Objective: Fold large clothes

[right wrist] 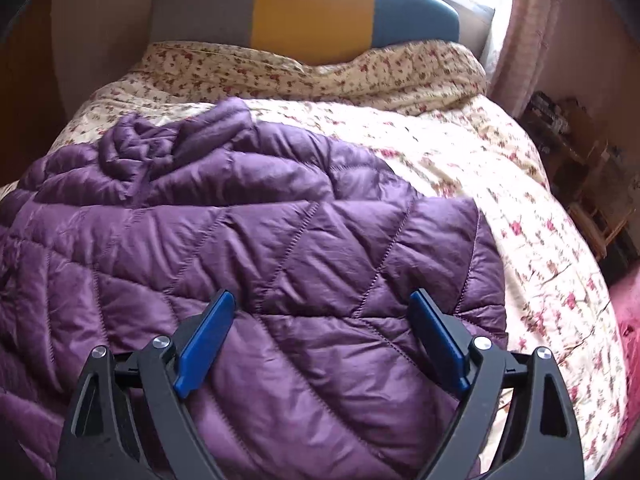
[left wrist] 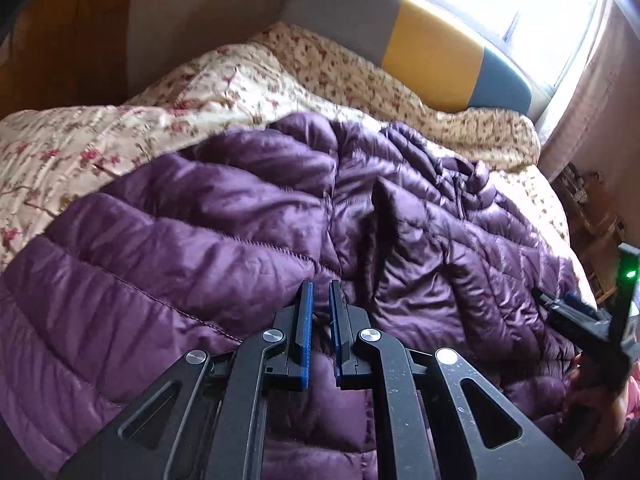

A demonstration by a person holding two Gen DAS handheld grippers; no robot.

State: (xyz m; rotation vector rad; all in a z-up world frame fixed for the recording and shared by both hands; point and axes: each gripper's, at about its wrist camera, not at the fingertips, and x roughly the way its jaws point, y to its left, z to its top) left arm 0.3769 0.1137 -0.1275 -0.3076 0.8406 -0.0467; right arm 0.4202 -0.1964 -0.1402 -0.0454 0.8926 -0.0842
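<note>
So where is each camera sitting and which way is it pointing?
Left wrist: on the left gripper, looking along its nearly closed fingers over the purple jacket toward the headboard; the right gripper shows at the edge.
Right wrist: on the right gripper, fingers wide apart above the jacket's right side, facing the headboard.
Shared: jacket, floral quilt, headboard, window.

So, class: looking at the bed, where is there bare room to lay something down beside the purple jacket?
Free: floral quilt between the purple jacket and the bed's right edge, and the strip between jacket and headboard. Crowded: the near middle, under the jacket and both grippers, left gripper and right gripper.
</note>
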